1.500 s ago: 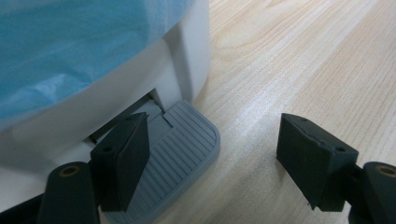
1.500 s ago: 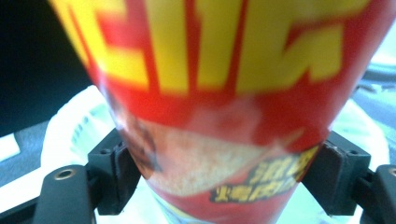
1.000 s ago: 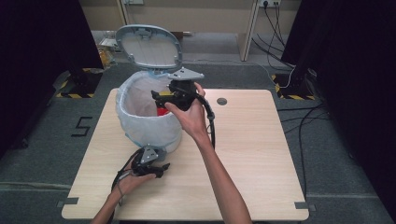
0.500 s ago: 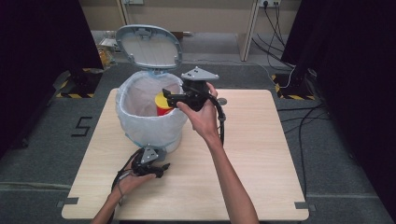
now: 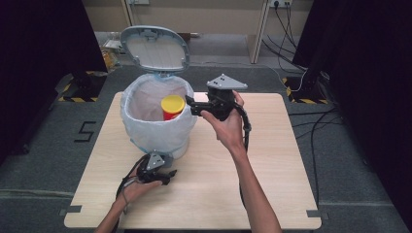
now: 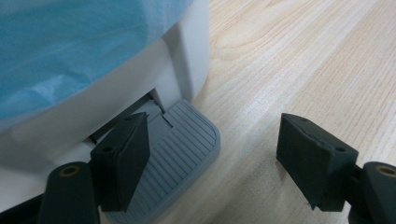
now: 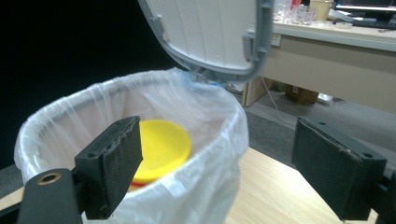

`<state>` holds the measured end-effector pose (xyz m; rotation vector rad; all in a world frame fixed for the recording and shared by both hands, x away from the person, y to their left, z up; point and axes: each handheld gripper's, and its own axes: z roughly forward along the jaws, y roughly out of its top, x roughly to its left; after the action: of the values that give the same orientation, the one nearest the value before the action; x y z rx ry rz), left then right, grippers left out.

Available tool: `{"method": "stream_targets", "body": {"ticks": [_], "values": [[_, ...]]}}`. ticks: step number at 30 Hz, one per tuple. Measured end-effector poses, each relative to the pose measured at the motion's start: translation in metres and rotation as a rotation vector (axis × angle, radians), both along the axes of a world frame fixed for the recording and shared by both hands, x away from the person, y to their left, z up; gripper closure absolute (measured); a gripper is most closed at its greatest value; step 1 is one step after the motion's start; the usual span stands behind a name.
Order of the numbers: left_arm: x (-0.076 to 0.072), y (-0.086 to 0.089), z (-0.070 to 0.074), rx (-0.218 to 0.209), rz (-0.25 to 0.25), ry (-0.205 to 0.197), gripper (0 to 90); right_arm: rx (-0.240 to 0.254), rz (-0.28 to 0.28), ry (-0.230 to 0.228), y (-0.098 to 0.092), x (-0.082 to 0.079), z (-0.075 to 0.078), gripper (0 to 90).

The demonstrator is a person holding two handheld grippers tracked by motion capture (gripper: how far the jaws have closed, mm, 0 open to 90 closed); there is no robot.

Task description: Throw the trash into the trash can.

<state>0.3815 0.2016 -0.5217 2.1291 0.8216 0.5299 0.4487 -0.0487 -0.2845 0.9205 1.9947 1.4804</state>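
From the high view, a white pedal bin lined with a pale blue plastic bag stands on the light wooden table, its grey-rimmed lid tipped up, and a red canister with a round yellow cap sits upright inside it, near the right wall of the liner. The right gripper hovers just beside the bin's rim with nothing between its jaws, while the left gripper lies low at the bin's foot. In the left gripper view, one jaw of the left gripper rests on the grey ribbed foot pedal, the other hangs over bare table, and the jaws stand apart with no grasp. In the right gripper view, the right gripper is released, its jaws framing the liner's edge, with the yellow cap beyond the left one. The canister looks light and stiff, its smooth wall probably slick; the broad cap rim or the body just under it seems the surest place to pinch. The thin liner is soft and likely to snag or tear.
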Motion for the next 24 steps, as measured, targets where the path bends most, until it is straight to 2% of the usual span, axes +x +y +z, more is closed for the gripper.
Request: {"method": "stream_targets", "body": {"ticks": [4,13,24], "values": [[0.000,0.000,0.000,-0.002,0.001,-0.002,25.1,-0.004,-0.015,-0.008,-0.012,-0.002,-0.003,16.7],[0.000,0.000,0.000,0.004,0.000,-0.006,25.1,-0.003,-0.051,0.013,-0.038,-0.006,-0.021,16.9],[0.000,0.000,0.000,0.005,0.003,-0.010,25.1,-0.020,-0.107,0.034,-0.078,-0.023,-0.049,17.2]]}}
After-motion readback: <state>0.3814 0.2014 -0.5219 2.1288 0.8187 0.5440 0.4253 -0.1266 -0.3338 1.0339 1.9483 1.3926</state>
